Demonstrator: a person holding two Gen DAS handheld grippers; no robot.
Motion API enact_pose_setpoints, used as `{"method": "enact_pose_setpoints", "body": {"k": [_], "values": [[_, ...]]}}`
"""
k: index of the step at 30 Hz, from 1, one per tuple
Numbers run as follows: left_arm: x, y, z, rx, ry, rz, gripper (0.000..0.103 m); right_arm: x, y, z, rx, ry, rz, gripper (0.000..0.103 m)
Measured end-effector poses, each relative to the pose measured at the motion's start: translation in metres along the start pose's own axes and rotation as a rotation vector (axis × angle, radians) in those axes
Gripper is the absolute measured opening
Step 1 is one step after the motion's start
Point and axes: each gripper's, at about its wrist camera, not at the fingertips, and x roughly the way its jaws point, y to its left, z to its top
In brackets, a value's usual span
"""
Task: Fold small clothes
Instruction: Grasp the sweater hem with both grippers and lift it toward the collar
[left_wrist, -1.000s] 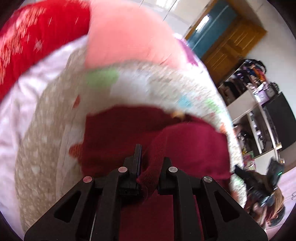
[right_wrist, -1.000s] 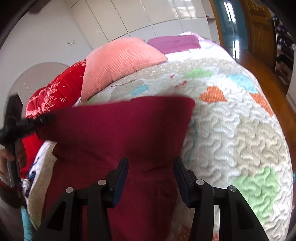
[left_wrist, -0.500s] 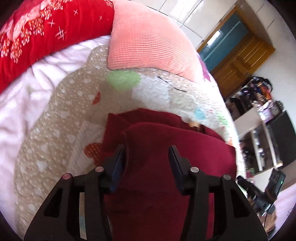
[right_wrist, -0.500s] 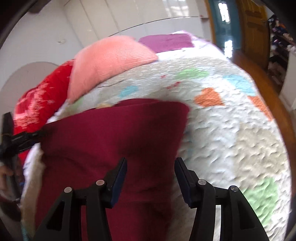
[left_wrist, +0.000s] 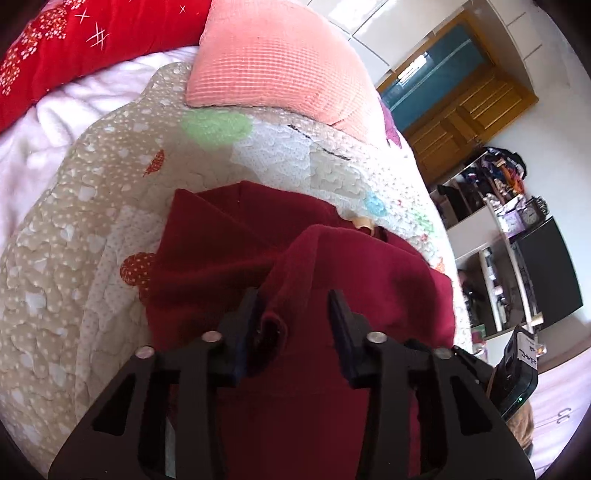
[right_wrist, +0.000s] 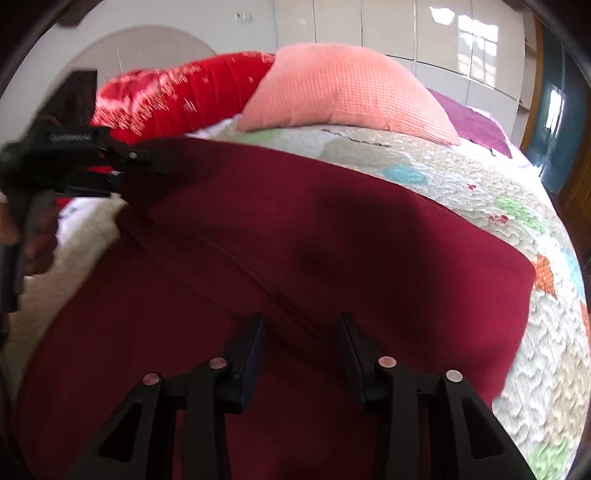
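1. Lying folded on the quilt (right_wrist: 480, 192) near the bed's foot edge, the garment (right_wrist: 332, 229) leaves bare quilt toward the pillow (right_wrist: 343, 88).
2. Left tool (left_wrist: 295, 310) and right tool (right_wrist: 301, 332): both wide, holding nothing.
3. Writing on the left tool's body is too blurred to read.
4. A second ago the left tool pinched a fold; now it has let go.

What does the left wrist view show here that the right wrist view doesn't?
Left wrist only: a raised fold of the maroon garment between the open left gripper, a shelf unit and a dark screen. Right wrist only: the garment's flat right edge on the quilt, white cabinets, the open right gripper. Both: garment, quilt, pink pillow, red blanket.
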Motion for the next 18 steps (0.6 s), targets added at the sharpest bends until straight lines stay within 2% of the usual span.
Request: {"method": "enact_pose_setpoints", "body": {"k": [1, 2, 4, 5, 8, 10, 12, 13, 16, 18], "values": [[0.002, 0.001, 0.001, -0.002, 0.005, 0.005, 0.022, 0.006, -0.001, 0.001, -0.011, 0.004, -0.014, 0.028], [0.002, 0.001, 0.003, -0.009, 0.010, 0.003, 0.018, 0.009, -0.003, 0.002, -0.006, 0.004, -0.016, 0.025], [-0.009, 0.002, 0.005, -0.025, 0.009, -0.026, 0.018, 0.003, -0.006, 0.004, 0.009, -0.007, 0.004, 0.005], [-0.015, 0.003, 0.006, -0.025, 0.003, -0.042, 0.018, -0.003, -0.006, 0.005, 0.007, -0.018, 0.006, 0.000], [-0.042, 0.006, 0.008, -0.032, -0.042, -0.079, 0.018, -0.037, -0.010, 0.005, 0.036, -0.067, 0.111, 0.000], [-0.047, 0.012, 0.009, -0.044, -0.050, -0.060, 0.018, -0.047, -0.007, 0.004, 0.023, -0.077, 0.113, 0.000], [-0.042, 0.017, 0.010, -0.065, -0.034, -0.053, 0.018, -0.041, -0.006, 0.001, 0.023, -0.068, 0.095, 0.000], [-0.038, 0.018, 0.008, -0.067, -0.020, -0.049, 0.018, -0.032, -0.005, 0.000, 0.015, -0.071, 0.060, 0.001], [-0.035, 0.014, 0.003, -0.041, -0.023, -0.002, 0.018, -0.007, 0.004, 0.002, -0.021, -0.010, 0.021, 0.009], [-0.036, 0.014, 0.001, -0.042, -0.046, 0.027, 0.027, 0.003, 0.009, 0.004, -0.051, -0.009, -0.013, 0.012]]}}
